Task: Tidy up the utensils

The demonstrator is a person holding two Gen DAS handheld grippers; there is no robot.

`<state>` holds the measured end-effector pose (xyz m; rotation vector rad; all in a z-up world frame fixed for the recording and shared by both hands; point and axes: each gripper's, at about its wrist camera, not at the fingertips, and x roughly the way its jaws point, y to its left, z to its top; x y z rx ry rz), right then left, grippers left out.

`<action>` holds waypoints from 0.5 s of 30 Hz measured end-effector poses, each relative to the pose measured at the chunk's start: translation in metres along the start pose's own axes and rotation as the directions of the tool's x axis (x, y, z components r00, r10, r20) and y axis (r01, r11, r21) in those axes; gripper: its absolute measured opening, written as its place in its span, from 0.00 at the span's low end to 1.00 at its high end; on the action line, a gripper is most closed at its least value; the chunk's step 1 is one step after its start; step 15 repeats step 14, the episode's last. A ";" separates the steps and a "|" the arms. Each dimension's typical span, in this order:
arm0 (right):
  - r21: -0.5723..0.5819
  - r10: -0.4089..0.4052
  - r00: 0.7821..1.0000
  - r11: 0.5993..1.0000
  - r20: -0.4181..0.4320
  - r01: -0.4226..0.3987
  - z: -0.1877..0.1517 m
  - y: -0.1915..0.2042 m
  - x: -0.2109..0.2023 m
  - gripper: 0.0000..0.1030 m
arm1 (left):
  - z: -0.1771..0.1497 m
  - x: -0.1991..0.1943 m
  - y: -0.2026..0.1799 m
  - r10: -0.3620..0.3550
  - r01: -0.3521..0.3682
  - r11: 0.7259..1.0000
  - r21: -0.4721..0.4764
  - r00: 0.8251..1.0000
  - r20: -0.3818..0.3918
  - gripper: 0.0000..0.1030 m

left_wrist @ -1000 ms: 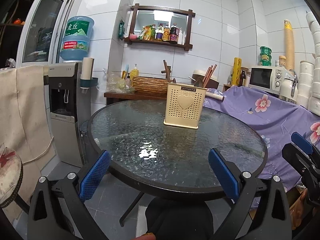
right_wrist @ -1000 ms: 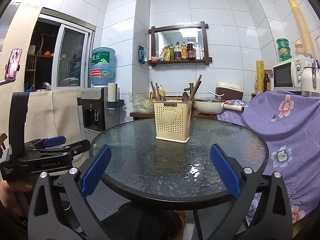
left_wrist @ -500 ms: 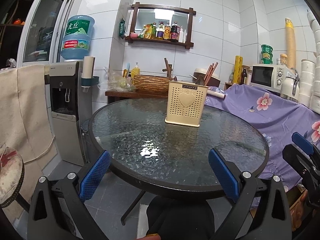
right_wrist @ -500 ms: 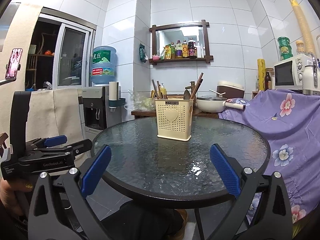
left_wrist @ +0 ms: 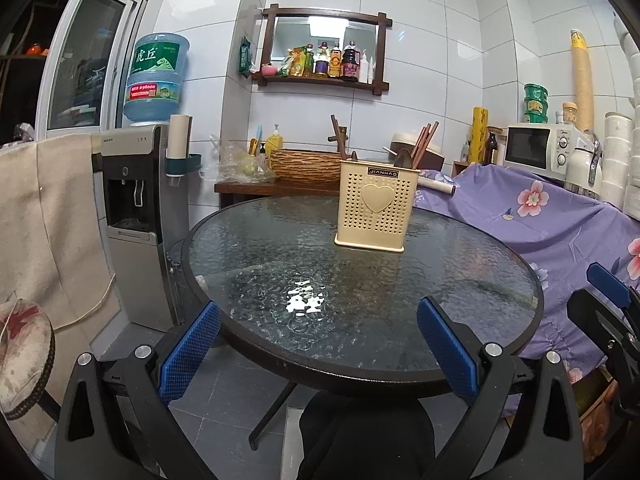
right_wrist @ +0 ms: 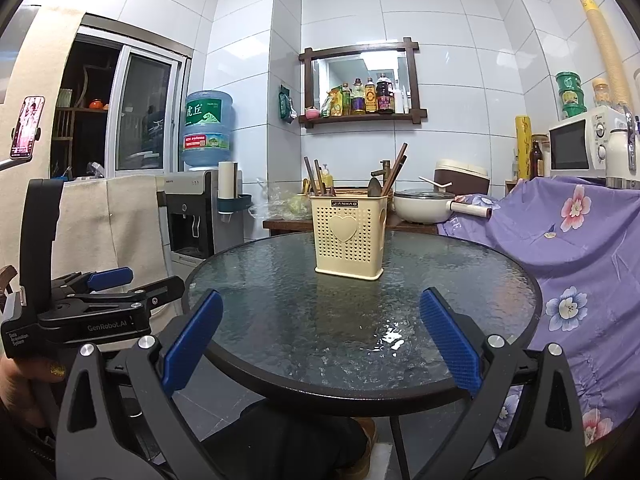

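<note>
A cream perforated utensil holder [left_wrist: 374, 211] with a heart on its front stands upright on the far side of a round glass table [left_wrist: 460, 280]. It also shows in the right wrist view [right_wrist: 349, 236]. Brown chopsticks [right_wrist: 394, 174] and a dark spoon [right_wrist: 374, 188] stick out of it. My left gripper [left_wrist: 318, 354] is open and empty, held before the table's near edge. My right gripper [right_wrist: 320, 344] is open and empty, also before the near edge. Each gripper shows at the side of the other's view.
A water dispenser [left_wrist: 136, 216] stands left of the table. A purple flowered cloth [right_wrist: 580, 248] covers furniture to the right, with a microwave [right_wrist: 580, 144] above. A white pot [right_wrist: 424, 204] and a basket sit on the wooden counter behind.
Both grippers have drawn back and dropped a little, so the table and holder sit slightly farther and higher in view. Both stay open.
</note>
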<state>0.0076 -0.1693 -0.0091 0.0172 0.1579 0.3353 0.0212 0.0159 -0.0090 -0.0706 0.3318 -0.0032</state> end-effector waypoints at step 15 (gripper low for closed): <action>0.012 0.001 1.000 1.000 -0.012 -0.001 -0.001 -0.001 0.003 0.94 | 0.000 0.004 0.003 0.007 -0.007 1.000 -0.012 0.999 -0.033 0.94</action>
